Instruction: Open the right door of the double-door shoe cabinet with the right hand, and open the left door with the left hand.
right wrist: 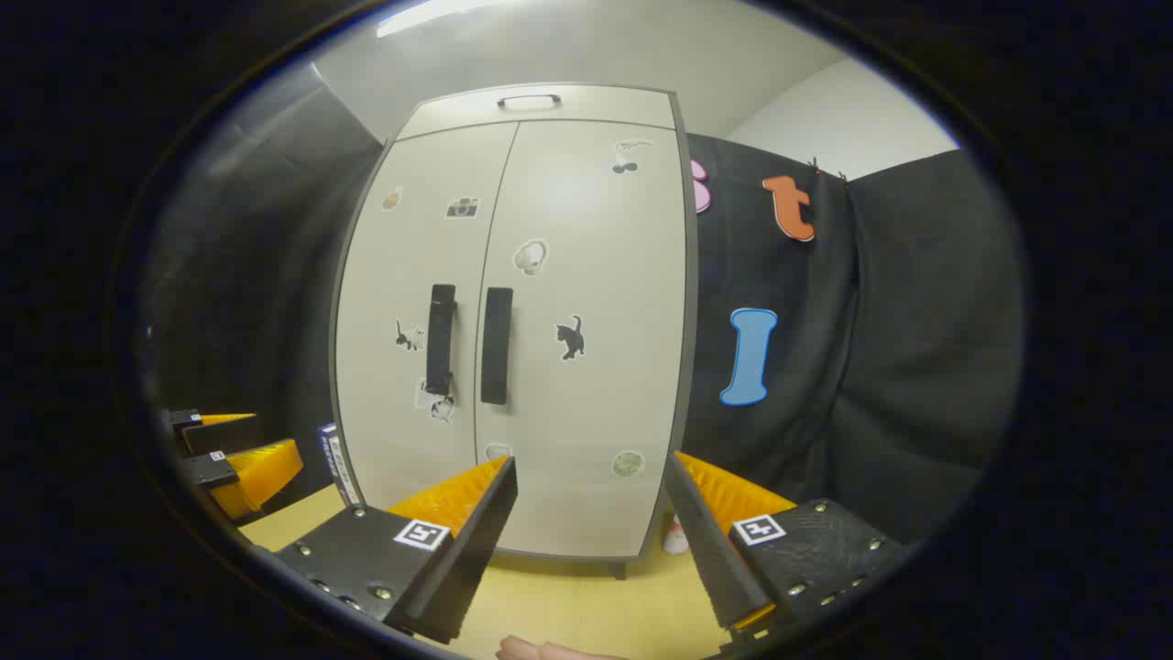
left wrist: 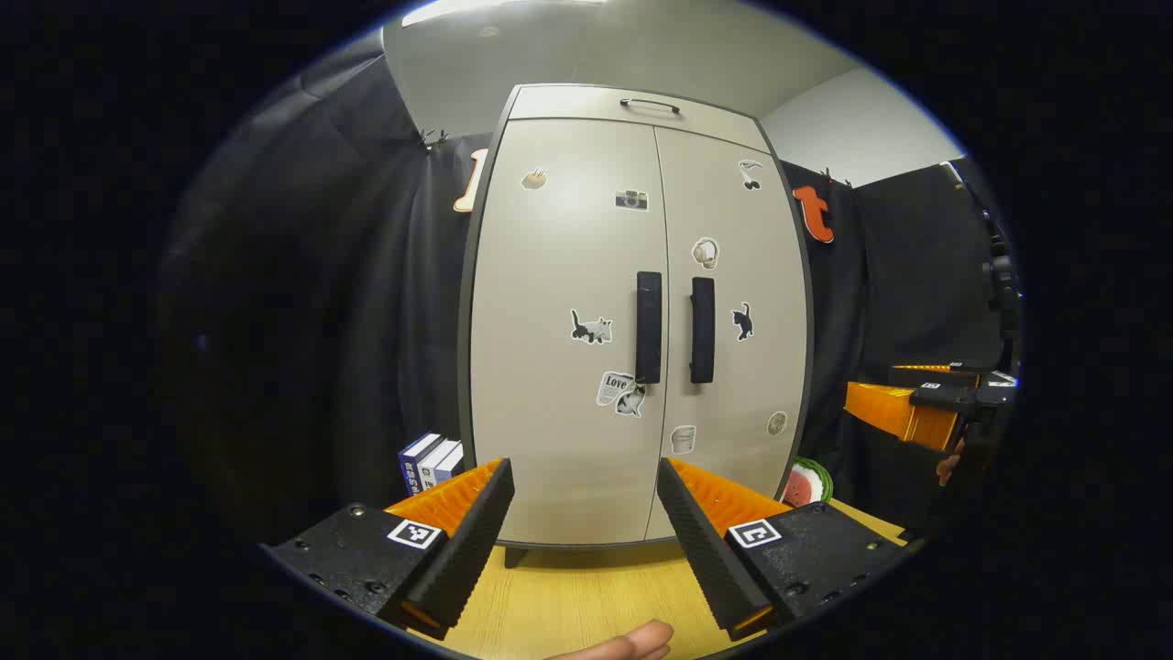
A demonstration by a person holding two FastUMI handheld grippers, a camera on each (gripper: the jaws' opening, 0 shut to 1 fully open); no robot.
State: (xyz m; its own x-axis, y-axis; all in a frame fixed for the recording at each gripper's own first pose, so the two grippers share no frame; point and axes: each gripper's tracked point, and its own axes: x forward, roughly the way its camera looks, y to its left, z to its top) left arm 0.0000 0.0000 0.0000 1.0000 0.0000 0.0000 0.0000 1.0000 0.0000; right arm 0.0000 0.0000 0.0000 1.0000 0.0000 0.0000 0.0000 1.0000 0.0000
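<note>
2 doors of the shoe cabinet (left wrist: pixel 632 312) on the worktop (left wrist: pixel 568 596) are both shut, so nothing is done yet. Left tongs (left wrist: pixel 586 513) and right tongs (right wrist: pixel 591 513) hang spread, well apart from right handle (right wrist: pixel 496 345) and left handle (left wrist: pixel 648 326).

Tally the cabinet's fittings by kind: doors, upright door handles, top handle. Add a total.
Doors: 2, left door and right door, both shut.
Upright door handles: 2, left handle and right handle, side by side at the centre seam.
Top handle: 1, top handle on the panel above the doors.
Total: 5
</note>
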